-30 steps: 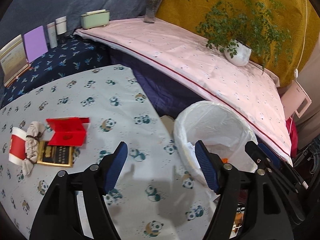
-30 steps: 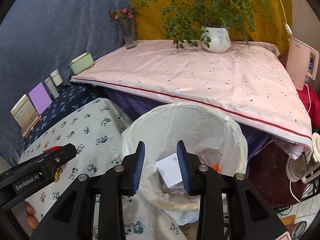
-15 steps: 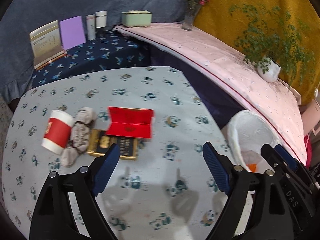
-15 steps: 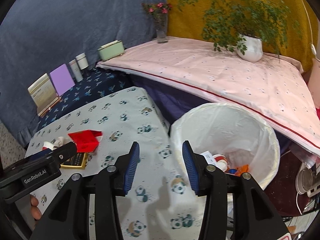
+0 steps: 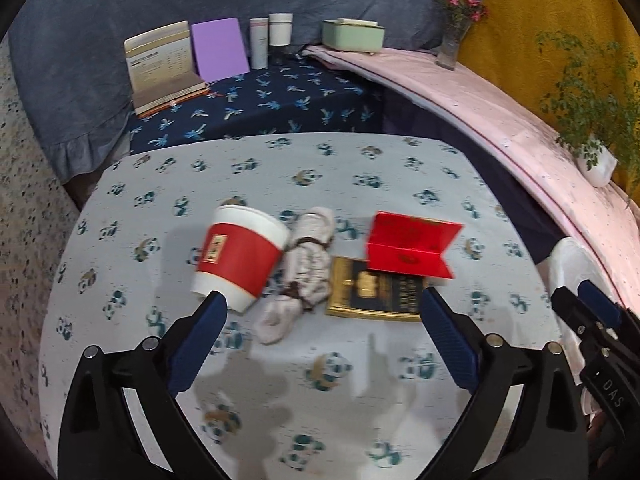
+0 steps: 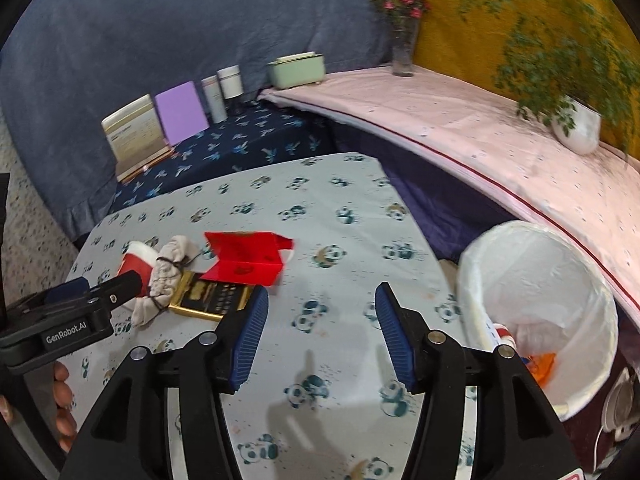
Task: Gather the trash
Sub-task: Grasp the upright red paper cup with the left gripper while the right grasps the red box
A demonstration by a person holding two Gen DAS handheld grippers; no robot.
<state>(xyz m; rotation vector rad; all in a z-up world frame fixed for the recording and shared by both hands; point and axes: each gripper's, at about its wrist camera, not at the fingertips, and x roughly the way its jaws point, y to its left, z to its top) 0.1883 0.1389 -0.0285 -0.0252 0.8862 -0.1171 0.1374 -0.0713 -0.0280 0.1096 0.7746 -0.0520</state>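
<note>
Left wrist view puts your left gripper (image 5: 322, 312) low over the panda-print tablecloth (image 5: 400, 168) with the litter straight ahead at twelve o'clock: a red-sleeved paper cup (image 5: 240, 254) lying on its side at eleven, a tied cloth bundle (image 5: 306, 266) touching it on the right, a gold-and-black box (image 5: 374, 294) beside that, and an open red case (image 5: 408, 250) resting over the box's far edge at one o'clock. Judging by the layout, the next pick is one of these; take the cup first, since it sits nearest your left fingertip (image 5: 212, 312) and appears light and easy to crush, so close gently across its sleeve rather than its rim. Approach it squarely so the bundle is not dragged along. Your left tongs are spread wide, holding nothing and touching nothing. In the right wrist view your right gripper (image 6: 318, 304) hovers over bare cloth, its jaws released and parted moderately, also carrying nothing. The lined waste bin (image 6: 560, 264) stands off the table's edge at three o'clock, with some scraps already inside.
</note>
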